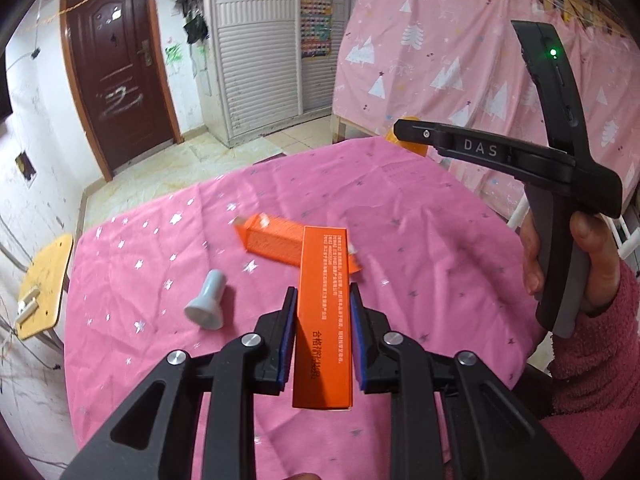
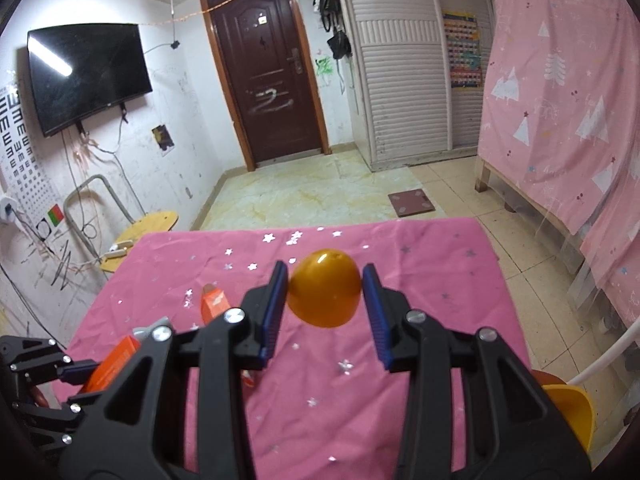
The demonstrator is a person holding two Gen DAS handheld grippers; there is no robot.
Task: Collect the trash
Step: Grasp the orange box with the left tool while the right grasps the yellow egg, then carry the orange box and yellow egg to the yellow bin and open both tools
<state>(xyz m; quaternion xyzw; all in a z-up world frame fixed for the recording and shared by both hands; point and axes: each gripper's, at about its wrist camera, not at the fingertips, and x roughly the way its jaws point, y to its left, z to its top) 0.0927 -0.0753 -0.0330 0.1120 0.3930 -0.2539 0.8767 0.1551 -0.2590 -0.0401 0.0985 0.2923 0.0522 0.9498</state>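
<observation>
Gripping an orange box (image 1: 324, 312), the left gripper (image 1: 323, 300) clamps it above the pink tablecloth (image 1: 420, 248); the right gripper (image 2: 325, 280) pinches a yellow half-shell (image 2: 324, 294).

"DAS" — on right tool (image 1: 480, 148)

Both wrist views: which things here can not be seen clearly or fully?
- Print on the held orange box: too small, left view.
- Second orange box: blurred, partly behind the held one.
- Yellow bin: cut by the right gripper, right view.
- Grey cap: hidden behind that gripper's arm.
</observation>
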